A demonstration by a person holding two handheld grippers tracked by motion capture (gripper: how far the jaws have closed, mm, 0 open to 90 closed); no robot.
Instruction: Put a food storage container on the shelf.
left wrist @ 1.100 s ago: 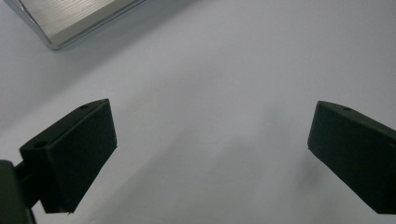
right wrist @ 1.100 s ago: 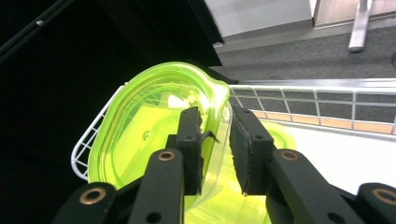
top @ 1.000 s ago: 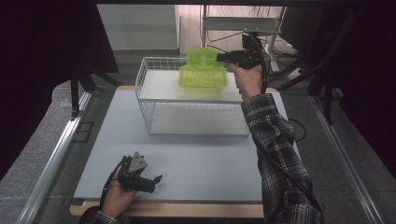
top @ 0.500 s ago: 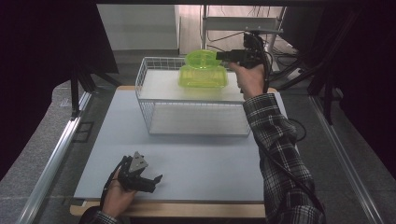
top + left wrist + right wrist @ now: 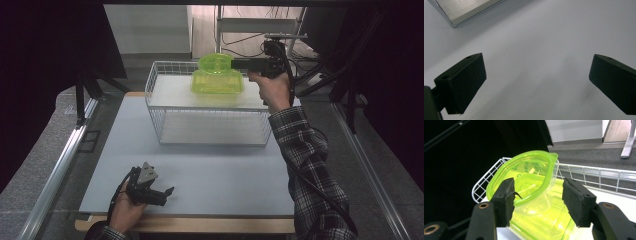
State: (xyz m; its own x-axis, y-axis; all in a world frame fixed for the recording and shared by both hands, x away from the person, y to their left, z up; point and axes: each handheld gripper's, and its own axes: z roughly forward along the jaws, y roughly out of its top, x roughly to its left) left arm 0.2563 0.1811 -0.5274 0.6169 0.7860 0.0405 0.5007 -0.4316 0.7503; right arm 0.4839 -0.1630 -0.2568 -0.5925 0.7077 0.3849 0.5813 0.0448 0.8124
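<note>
My right gripper (image 5: 235,64) is hovering at the far side of the white wire basket (image 5: 210,107), its jaws just been opening, released, w/ the rim of the green plastic container (image 5: 529,180) between them. This container is leaning tilted on another green container (image 5: 217,82) inside the basket. My left gripper (image 5: 162,192) is resting on the table (image 5: 225,175), jaws spread, holding nothing.

high view overhead, faces fwd; gripper views close-up; green container (image 5: 218,79) shared w/ right.
</note>
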